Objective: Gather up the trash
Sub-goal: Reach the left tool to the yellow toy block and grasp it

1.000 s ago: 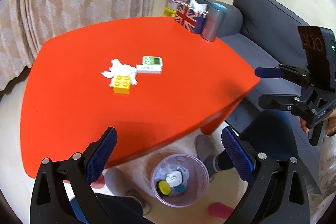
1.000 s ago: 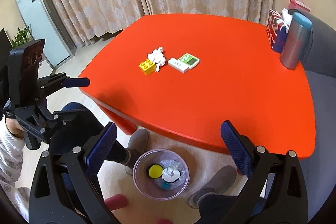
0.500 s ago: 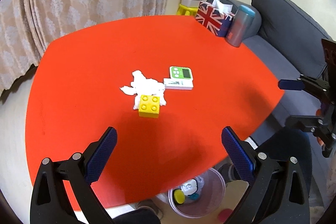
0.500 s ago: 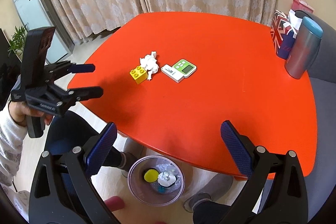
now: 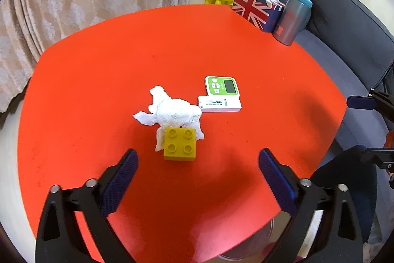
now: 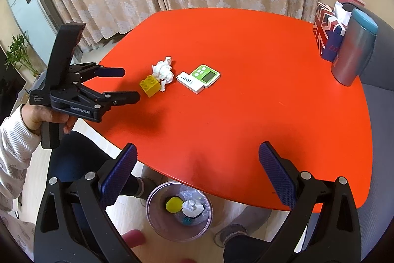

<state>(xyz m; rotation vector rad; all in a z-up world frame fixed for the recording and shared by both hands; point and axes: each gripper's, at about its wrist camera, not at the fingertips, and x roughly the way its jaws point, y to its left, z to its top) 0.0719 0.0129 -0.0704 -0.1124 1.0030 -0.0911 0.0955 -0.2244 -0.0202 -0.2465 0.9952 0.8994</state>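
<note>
A crumpled white tissue (image 5: 172, 112) (image 6: 162, 70) lies mid-table, touching a yellow toy brick (image 5: 179, 147) (image 6: 149, 85). My left gripper (image 5: 197, 159) (image 6: 130, 83) hovers over the red table (image 5: 98, 90) just short of the brick. Its jaws are wide and closing, with nothing between the pads. My right gripper (image 6: 197, 154) (image 5: 355, 128) stands open and empty past the table's near edge, above a clear plastic bin (image 6: 150, 218) on the floor. The bin holds a yellow lid and white scraps.
A green timer (image 5: 221, 86) and a small white box (image 5: 219, 104) sit right of the tissue. A Union Jack tissue box (image 5: 253, 8) and a grey tumbler (image 5: 293, 19) stand at the far corner. A grey sofa (image 5: 344, 16) flanks the table. A person's legs and slippers are by the bin.
My left gripper has moved forward over the table towards the brick and tissue, and the bin has slipped almost out of its view. Its jaws have narrowed a little. The right gripper shifted slightly.
</note>
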